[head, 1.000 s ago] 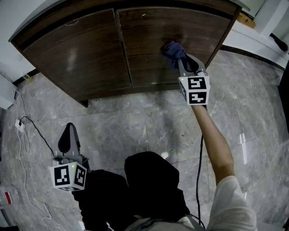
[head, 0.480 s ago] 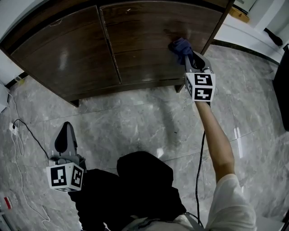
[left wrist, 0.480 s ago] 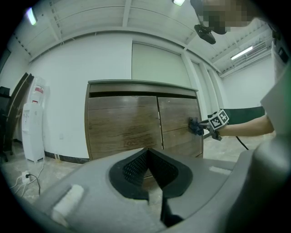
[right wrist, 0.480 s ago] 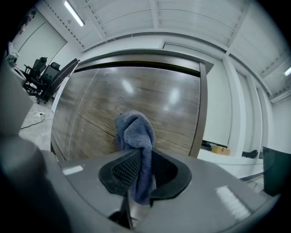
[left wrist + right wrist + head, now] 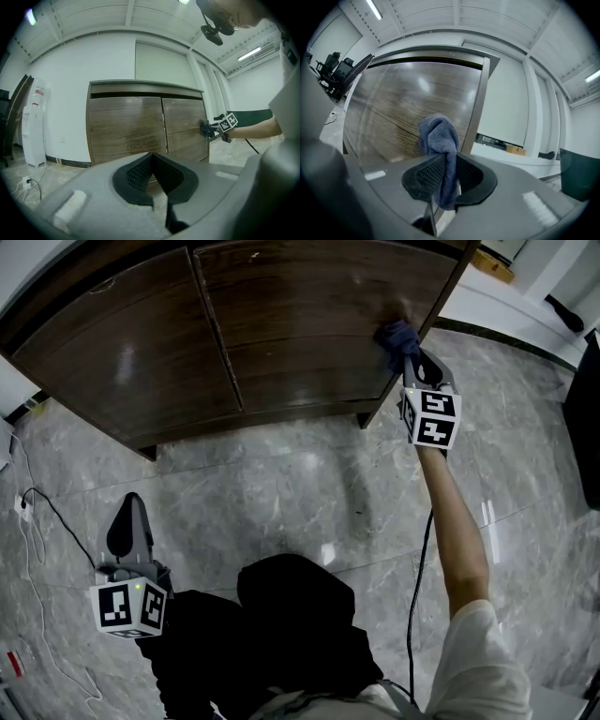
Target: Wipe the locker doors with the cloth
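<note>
Editor: Where is the cloth (image 5: pixel 398 337)?

Photographer: Blue and bunched, pinched between the jaws of the right gripper (image 5: pixel 410 356). It is pressed flat against the right locker door (image 5: pixel 309 324), close to that door's outer edge, with the arm at full stretch.

Editor: And the other claw?

Photographer: The left gripper (image 5: pixel 129 521) hangs low beside the person's legs (image 5: pixel 281 624), over the grey marble floor (image 5: pixel 281 488). Its jaws are pressed together with nothing between them, and it faces the left locker door (image 5: pixel 122 352), well apart from it.
</note>
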`<action>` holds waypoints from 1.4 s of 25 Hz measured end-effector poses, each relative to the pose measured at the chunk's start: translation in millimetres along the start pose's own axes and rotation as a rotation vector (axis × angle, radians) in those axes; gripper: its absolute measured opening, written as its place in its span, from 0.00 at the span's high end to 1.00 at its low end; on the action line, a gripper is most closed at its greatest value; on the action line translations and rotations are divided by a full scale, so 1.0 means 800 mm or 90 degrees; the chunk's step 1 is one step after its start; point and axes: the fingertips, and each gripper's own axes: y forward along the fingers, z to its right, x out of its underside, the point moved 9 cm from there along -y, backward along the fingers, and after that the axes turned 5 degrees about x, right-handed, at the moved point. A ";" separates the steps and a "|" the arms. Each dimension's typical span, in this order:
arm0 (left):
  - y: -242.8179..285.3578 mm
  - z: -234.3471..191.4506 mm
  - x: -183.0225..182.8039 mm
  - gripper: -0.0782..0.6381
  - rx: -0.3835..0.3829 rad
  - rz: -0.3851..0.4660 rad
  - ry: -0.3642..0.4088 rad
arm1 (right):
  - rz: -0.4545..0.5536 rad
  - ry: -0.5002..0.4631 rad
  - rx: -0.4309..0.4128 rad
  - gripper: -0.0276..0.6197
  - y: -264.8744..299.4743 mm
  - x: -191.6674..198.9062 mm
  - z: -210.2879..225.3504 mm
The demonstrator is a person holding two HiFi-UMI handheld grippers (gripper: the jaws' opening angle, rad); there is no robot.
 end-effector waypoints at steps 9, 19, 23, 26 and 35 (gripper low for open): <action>-0.003 -0.008 0.002 0.89 -0.008 0.013 -0.003 | 0.025 0.032 0.022 0.86 -0.030 -0.002 0.029; -0.016 -0.023 0.004 0.89 -0.029 0.028 -0.040 | 0.112 0.025 -0.108 0.86 -0.075 -0.062 -0.081; -0.022 -0.035 0.006 0.89 -0.024 0.034 -0.049 | 0.131 0.044 -0.182 0.86 -0.086 -0.080 -0.163; -0.032 -0.044 0.009 0.89 -0.018 0.038 -0.062 | 0.140 0.052 -0.239 0.86 -0.088 -0.095 -0.227; -0.066 -0.068 0.013 0.89 -0.005 0.047 -0.078 | 0.162 0.075 -0.371 0.86 -0.094 -0.145 -0.399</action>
